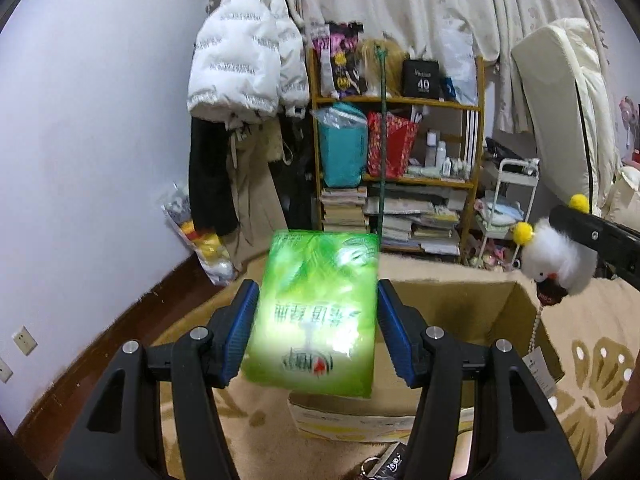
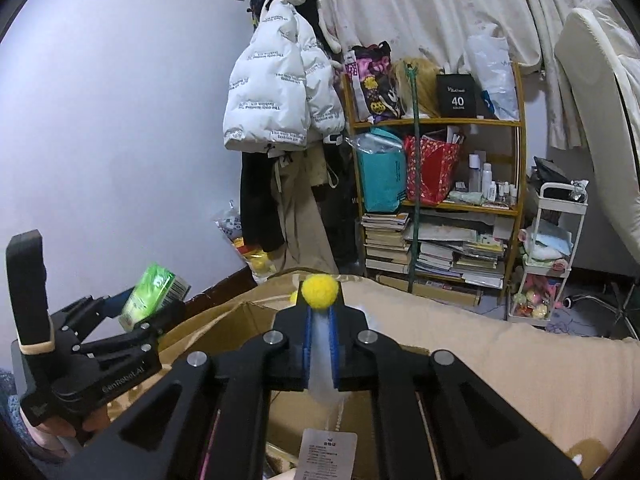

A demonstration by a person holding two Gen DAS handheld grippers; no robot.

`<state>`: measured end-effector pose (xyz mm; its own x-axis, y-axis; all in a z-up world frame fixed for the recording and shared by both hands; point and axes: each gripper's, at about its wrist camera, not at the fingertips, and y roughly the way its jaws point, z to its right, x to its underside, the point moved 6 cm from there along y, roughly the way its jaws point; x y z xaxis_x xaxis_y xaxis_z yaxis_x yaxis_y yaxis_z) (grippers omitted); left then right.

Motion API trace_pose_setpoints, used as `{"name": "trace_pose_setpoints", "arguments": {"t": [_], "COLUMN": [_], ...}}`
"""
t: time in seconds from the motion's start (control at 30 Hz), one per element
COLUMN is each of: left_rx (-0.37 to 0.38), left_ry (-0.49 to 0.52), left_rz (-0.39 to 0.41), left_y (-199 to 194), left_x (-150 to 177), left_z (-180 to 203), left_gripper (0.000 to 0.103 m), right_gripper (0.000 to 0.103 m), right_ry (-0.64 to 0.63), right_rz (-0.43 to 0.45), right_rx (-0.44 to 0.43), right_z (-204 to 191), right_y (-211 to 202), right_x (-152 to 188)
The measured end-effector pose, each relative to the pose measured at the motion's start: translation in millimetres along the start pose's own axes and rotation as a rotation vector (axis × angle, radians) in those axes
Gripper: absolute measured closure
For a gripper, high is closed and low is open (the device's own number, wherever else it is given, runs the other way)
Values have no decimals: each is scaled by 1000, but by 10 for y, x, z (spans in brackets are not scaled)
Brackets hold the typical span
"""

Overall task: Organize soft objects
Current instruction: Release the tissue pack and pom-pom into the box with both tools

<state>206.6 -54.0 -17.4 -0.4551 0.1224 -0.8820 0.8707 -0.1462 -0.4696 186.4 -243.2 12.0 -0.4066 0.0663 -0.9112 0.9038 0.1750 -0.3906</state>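
My left gripper (image 1: 316,316) is shut on a green tissue pack (image 1: 316,316), held upright above an open cardboard box (image 1: 460,304) on the carpet. The pack also shows in the right wrist view (image 2: 150,294), held by the left gripper (image 2: 140,312). My right gripper (image 2: 320,330) is shut on a white fluffy plush toy (image 2: 322,364) with yellow pom-poms (image 2: 319,289) and a hang tag (image 2: 330,458). In the left wrist view the toy (image 1: 560,258) hangs from the right gripper (image 1: 576,240) over the box's right wall.
A beige patterned carpet (image 1: 592,364) lies under the box. A wooden shelf (image 1: 400,140) with bags, books and bottles stands at the back. Coats (image 1: 244,56) hang on the wall. A white trolley (image 2: 552,248) and a mattress (image 1: 568,120) stand at the right.
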Motion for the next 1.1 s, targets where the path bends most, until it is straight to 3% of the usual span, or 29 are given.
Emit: {"name": "trace_pose_setpoints", "arguments": {"t": [0.23, 0.47, 0.6, 0.73, 0.8, 0.87, 0.93, 1.1], "left_rx": [35, 4, -25, -35, -47, -51, -56, -62], "left_ry": [43, 45, 20, 11, 16, 23, 19, -4], "left_rz": [-60, -93, -101, -109, -102, -99, -99, -77], "left_y": [240, 331, 304, 226, 152, 73, -5, -287], "left_x": [199, 279, 288, 271, 265, 268, 264, 265], "left_z": [189, 167, 65, 1, -27, -53, -79, -152], "left_gripper": [45, 44, 33, 25, 21, 18, 11, 4], "right_gripper": [94, 90, 88, 65, 61, 45, 36, 9], "right_ry": [42, 81, 86, 92, 94, 95, 95, 76], "right_rz": [-106, -162, -178, -162, -154, -150, -140, -120], "right_rx": [1, 1, 7, 8, 6, 9, 12, 41], "right_z": [150, 263, 282, 256, 233, 207, 175, 85], "right_y": [274, 368, 339, 274, 203, 130, 38, -205], "right_x": [343, 515, 549, 530, 509, 502, 495, 497]}}
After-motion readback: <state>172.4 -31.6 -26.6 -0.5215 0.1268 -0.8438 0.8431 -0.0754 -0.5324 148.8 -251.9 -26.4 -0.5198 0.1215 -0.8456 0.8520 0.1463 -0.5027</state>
